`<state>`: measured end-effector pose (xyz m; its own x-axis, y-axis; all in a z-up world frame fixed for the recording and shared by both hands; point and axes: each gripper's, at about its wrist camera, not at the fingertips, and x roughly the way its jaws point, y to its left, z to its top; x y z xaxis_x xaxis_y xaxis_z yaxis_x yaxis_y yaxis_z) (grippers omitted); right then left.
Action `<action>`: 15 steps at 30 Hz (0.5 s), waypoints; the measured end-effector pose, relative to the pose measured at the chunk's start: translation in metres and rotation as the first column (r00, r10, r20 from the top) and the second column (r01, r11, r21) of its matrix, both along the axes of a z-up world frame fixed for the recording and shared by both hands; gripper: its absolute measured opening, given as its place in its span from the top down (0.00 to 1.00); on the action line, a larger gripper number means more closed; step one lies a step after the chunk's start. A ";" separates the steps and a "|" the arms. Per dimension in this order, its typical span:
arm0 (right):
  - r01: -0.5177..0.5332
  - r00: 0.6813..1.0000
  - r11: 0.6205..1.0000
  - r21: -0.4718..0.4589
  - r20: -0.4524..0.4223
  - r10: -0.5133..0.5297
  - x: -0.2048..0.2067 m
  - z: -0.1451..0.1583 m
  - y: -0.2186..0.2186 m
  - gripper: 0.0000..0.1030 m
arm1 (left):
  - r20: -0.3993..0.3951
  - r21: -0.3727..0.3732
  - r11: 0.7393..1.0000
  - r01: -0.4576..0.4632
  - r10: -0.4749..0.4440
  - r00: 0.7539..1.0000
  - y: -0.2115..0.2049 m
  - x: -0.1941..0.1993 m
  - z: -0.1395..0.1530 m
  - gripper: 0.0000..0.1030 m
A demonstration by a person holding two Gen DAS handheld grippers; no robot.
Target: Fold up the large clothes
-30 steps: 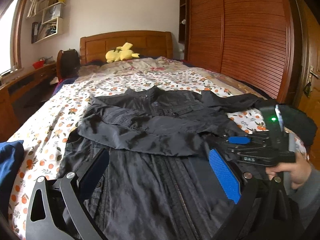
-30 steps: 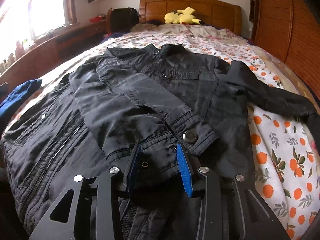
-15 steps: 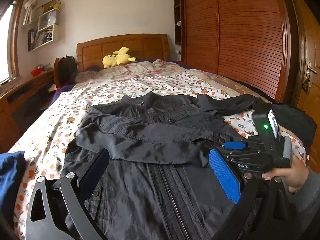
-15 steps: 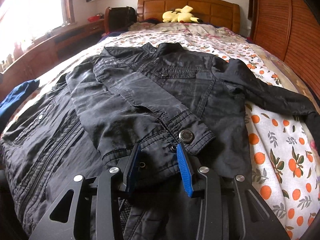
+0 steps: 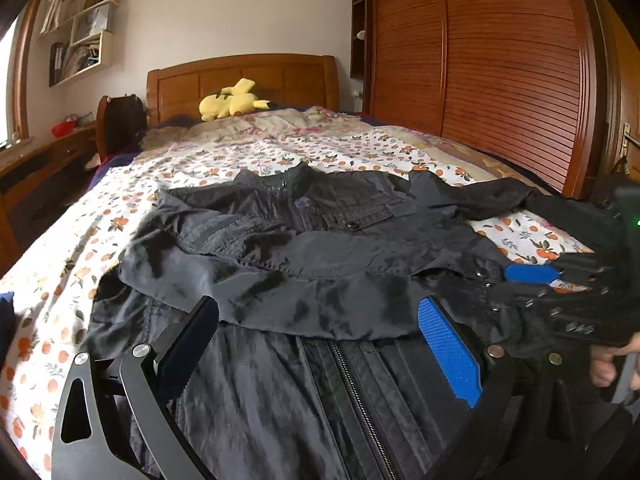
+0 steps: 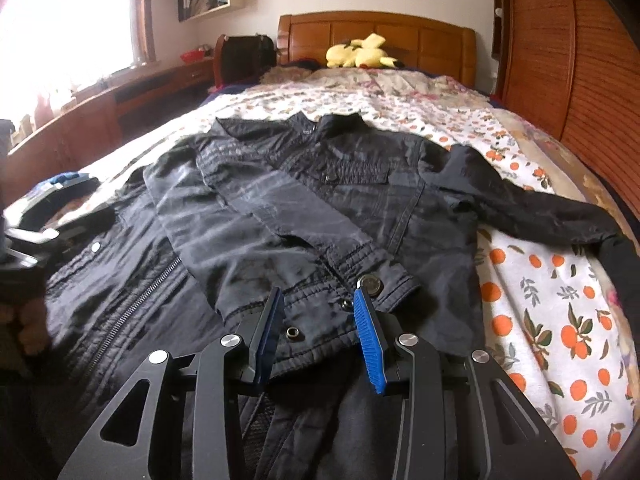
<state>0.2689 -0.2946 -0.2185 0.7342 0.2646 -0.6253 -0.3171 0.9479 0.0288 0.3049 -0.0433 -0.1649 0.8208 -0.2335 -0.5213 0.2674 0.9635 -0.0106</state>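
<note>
- Black jacket (image 6: 320, 208), thin crinkled cloth, spread flat mid-bed on an orange-print sheet (image 6: 560, 320); left sleeve folded across the chest, right sleeve out to the right.
- Snap cuff (image 6: 372, 284), metal zipper (image 5: 356, 384), ribbed hem at the near edge.
- Right gripper (image 6: 318, 328) part open, blue ridged pads either side of the hem; grip on cloth: cannot tell.
- Left gripper (image 5: 320, 344) wide open over the near-left hem, holding nothing.
- Yellow plush (image 6: 360, 54) far off by the wooden headboard (image 6: 400, 28); slatted wardrobe (image 5: 500, 80) right.

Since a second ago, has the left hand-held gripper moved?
Yes. The left hand-held gripper has sunk and moved forward: in its view the headboard rose and the jacket grew closer.
</note>
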 end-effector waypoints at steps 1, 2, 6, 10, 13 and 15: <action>0.002 1.000 1.000 0.002 0.009 -0.002 -0.002 0.003 -0.001 0.66 | -0.001 -0.001 1.000 0.000 0.000 1.000 0.000 0.002 -0.003 0.02; 0.006 1.000 1.000 0.006 0.018 -0.006 -0.003 0.006 -0.003 0.66 | -0.001 0.000 1.000 0.001 -0.001 1.000 0.000 0.004 -0.006 0.02; 0.019 0.999 1.000 0.014 0.043 -0.020 -0.004 0.014 -0.007 0.66 | -0.009 -0.009 1.000 0.000 0.000 1.000 0.002 0.007 -0.014 0.02; 0.032 0.997 0.999 0.009 0.066 -0.033 -0.002 0.025 -0.015 0.66 | -0.005 -0.019 1.000 -0.014 0.014 1.000 0.006 0.006 -0.019 0.02; 0.059 0.995 0.998 0.009 0.081 -0.059 0.004 0.035 -0.028 0.66 | 0.010 -0.035 0.999 -0.028 0.028 1.000 0.011 0.003 -0.019 0.02; 0.077 0.993 0.997 0.008 0.087 -0.078 0.008 0.040 -0.038 0.66 | 0.019 -0.042 0.999 -0.035 0.036 0.999 0.012 0.002 -0.018 0.02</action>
